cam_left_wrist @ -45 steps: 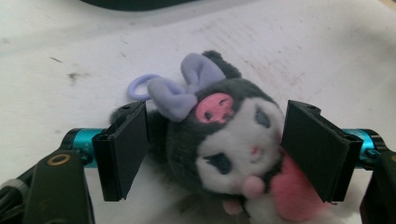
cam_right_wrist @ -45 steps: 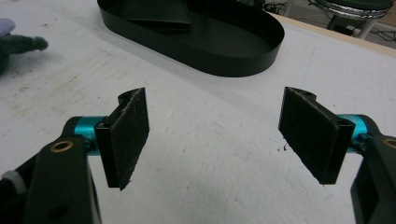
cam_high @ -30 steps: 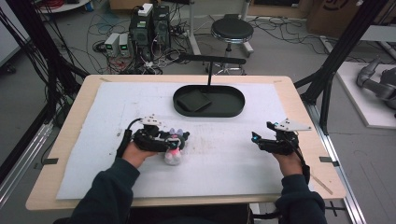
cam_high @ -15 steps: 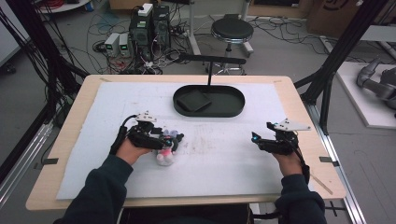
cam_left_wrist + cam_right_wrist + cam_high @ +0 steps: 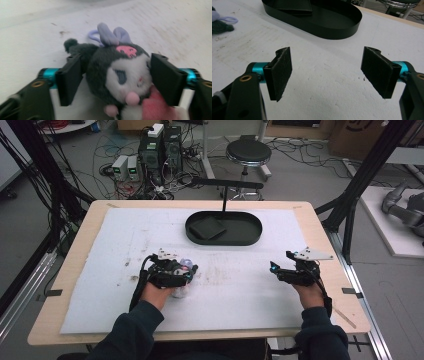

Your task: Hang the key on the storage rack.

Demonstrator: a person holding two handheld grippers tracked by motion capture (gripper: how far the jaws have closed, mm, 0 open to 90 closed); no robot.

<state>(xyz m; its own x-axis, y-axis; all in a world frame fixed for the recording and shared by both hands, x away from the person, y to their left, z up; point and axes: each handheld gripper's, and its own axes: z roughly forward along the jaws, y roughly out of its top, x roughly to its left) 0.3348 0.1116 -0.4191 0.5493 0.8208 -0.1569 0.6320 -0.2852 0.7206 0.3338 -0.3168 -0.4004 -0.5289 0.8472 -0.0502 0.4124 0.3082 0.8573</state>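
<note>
White mat [image 5: 240, 290], left tool [image 5: 113, 75] clamping plush toy [image 5: 120, 75], right tool [image 5: 327, 72] hovering agape

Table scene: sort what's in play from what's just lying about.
In play:
plush toy, between the left gripper jaws
black oval tray
right gripper, open over the mat

Lying about:
stool
electronics boxes
floor cables

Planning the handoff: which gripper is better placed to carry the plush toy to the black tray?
Left. The left gripper already brackets the plush toy; the right gripper is open over bare mat.
</note>
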